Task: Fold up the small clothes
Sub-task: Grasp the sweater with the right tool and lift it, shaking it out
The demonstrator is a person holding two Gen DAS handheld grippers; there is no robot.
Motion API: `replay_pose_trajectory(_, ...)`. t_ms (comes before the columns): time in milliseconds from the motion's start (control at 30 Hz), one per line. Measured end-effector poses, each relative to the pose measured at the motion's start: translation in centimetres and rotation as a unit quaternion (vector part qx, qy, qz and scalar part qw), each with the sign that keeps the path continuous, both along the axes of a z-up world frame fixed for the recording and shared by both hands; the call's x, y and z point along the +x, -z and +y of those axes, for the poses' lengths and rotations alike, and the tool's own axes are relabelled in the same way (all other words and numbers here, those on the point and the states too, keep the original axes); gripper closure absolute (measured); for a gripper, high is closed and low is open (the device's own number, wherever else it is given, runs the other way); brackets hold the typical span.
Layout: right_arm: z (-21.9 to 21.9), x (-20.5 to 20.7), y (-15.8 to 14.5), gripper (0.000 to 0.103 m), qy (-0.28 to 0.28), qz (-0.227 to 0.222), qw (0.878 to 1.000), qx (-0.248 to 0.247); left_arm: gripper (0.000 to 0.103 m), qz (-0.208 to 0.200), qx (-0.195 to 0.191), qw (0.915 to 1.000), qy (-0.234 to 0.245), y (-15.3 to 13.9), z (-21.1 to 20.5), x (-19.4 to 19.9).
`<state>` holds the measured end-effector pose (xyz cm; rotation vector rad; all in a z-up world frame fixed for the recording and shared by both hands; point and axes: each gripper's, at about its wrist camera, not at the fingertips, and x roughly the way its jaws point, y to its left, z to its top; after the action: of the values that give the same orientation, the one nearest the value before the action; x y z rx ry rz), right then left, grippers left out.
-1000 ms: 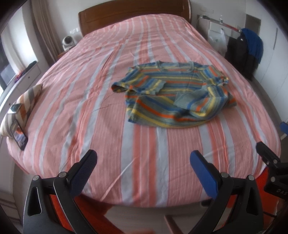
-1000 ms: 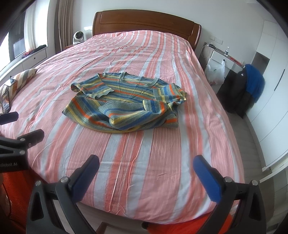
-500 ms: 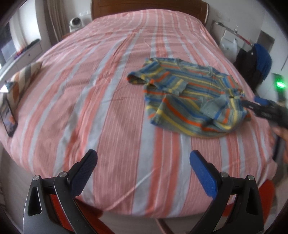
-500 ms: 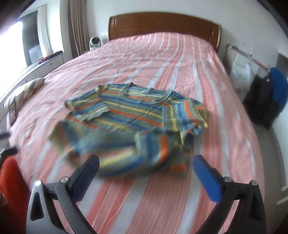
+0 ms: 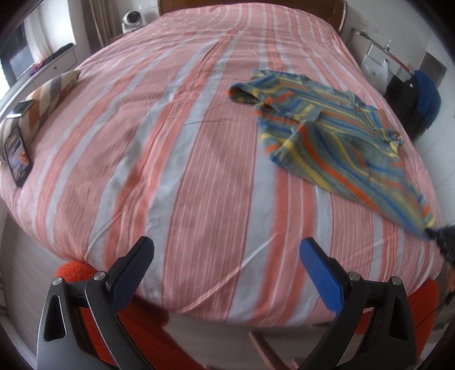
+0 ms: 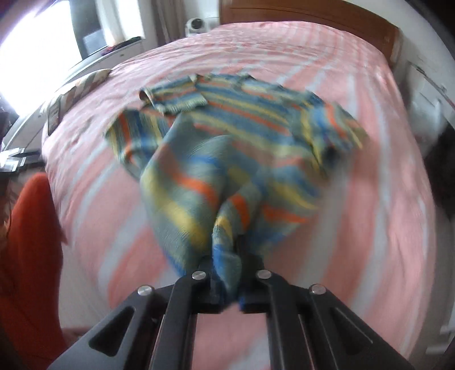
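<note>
On the bed (image 5: 199, 159), one striped shirt (image 6: 227, 159) (blurred), right claw (image 6: 227, 280) pinching its hem, left claw (image 5: 227, 273) wide.

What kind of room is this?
Most likely a bedroom: a big bed with a pink-and-grey striped cover, a brown wooden headboard, and a striped zigzag cushion at its edge.

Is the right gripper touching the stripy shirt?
Touching. In the right wrist view, the right gripper has its jaws shut on a bunched corner of the stripy shirt, with cloth pinched between them and pulled toward the camera.
</note>
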<state>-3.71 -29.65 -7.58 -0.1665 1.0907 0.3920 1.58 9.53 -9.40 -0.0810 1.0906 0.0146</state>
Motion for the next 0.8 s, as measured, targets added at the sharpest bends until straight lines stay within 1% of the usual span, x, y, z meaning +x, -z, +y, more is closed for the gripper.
replay_pose_trajectory(33, -0.9, -1.0, 0.6, 0.095, 0.014, 0.009, 1.000, -0.002, 0.001, 0.002, -0.001, 1.0000, 0.002, 0.1, -0.2, 0.1)
replay_pose_trajectory(67, -1.9, -2.3, 1.6, 0.093, 0.030, 0.024, 0.999, -0.018, 0.001, 0.003, 0.000, 1.0000, 0.005, 0.1, -0.5, 0.2)
replay_pose_trajectory(133, -2.5, -3.2, 2.2, 0.068, 0.039, 0.027, 0.998, -0.044, 0.001, -0.001, 0.004, 0.9999, 0.012, 0.0, -1.0, 0.1)
replay_pose_trajectory(167, -2.8, -3.7, 1.6, 0.064, 0.045, 0.013, 0.998, -0.046, 0.001, -0.003, 0.006, 0.9999, 0.015, -0.1, -1.2, 0.0)
replay_pose_trajectory(200, -2.7, -3.6, 0.9, 0.064, 0.046, 0.001, 0.998, -0.038, 0.001, -0.005, 0.007, 0.9998, 0.017, -0.1, -1.3, -0.2)
replay_pose_trajectory(267, -1.9, -2.5, -1.1, 0.060, 0.036, -0.020, 0.999, -0.011, 0.001, -0.006, 0.008, 0.9998, 0.019, 0.0, -1.4, -0.2)
replay_pose_trajectory(333, 0.8, 0.0, -3.1, 0.049, 0.002, -0.041, 0.999, 0.015, 0.001, -0.001, 0.005, 0.9999, 0.015, 0.2, -1.5, -0.1)
replay_pose_trajectory(400, 4.8, 3.6, -4.2, 0.045, -0.039, -0.055, 0.997, 0.047, 0.001, -0.002, -0.003, 0.9999, 0.014, 0.0, -1.4, -0.4)
replay_pose_trajectory(467, 8.9, 7.7, -4.0, 0.043, -0.069, -0.052, 0.993, 0.074, 0.001, -0.008, -0.002, 0.9998, 0.017, -0.6, -1.4, -1.1)
replay_pose_trajectory(500, 11.0, 10.5, -3.3, 0.043, -0.086, -0.049, 0.992, 0.076, 0.001, -0.010, 0.001, 0.9998, 0.018, -0.7, -1.3, -1.4)
replay_pose_trajectory(533, 12.6, 12.1, -2.7, 0.043, -0.100, -0.049, 0.991, 0.068, 0.001, -0.012, 0.004, 0.9998, 0.017, -0.9, -1.2, -1.7)
replay_pose_trajectory(567, 15.0, 14.5, -1.3, 0.043, -0.130, -0.053, 0.989, 0.041, 0.001, -0.014, 0.005, 0.9998, 0.016, -1.1, -0.9, -2.0)
replay_pose_trajectory(600, 16.1, 16.0, 0.0, 0.041, -0.148, -0.036, 0.988, 0.028, 0.001, -0.014, 0.005, 0.9998, 0.013, -1.2, -0.5, -2.3)
replay_pose_trajectory(633, 17.2, 17.2, 1.6, 0.043, -0.161, 0.000, 0.987, 0.021, 0.001, -0.014, 0.005, 0.9998, 0.010, -1.2, 0.0, -2.6)
replay_pose_trajectory(667, 17.9, 18.5, 3.3, 0.052, -0.169, 0.055, 0.984, 0.022, 0.001, -0.015, 0.004, 0.9999, 0.006, -1.2, 0.7, -3.0)
replay_pose_trajectory(700, 18.2, 18.7, 4.1, 0.077, -0.173, 0.083, 0.981, 0.032, 0.001, -0.017, 0.005, 0.9998, 0.002, -1.1, 1.2, -3.3)
replay_pose_trajectory(733, 18.4, 18.1, 3.6, 0.093, -0.182, 0.070, 0.980, 0.040, 0.001, -0.019, 0.008, 0.9998, -0.004, -1.0, 1.9, -3.5)
replay_pose_trajectory(767, 18.7, 17.0, 2.6, 0.093, -0.197, 0.054, 0.977, 0.054, 0.001, -0.019, 0.011, 0.9997, -0.011, -0.7, 2.5, -3.6)
replay_pose_trajectory(800, 19.1, 14.8, 1.2, 0.093, -0.222, 0.055, 0.970, 0.082, 0.001, -0.016, 0.012, 0.9996, -0.019, -0.3, 3.1, -3.6)
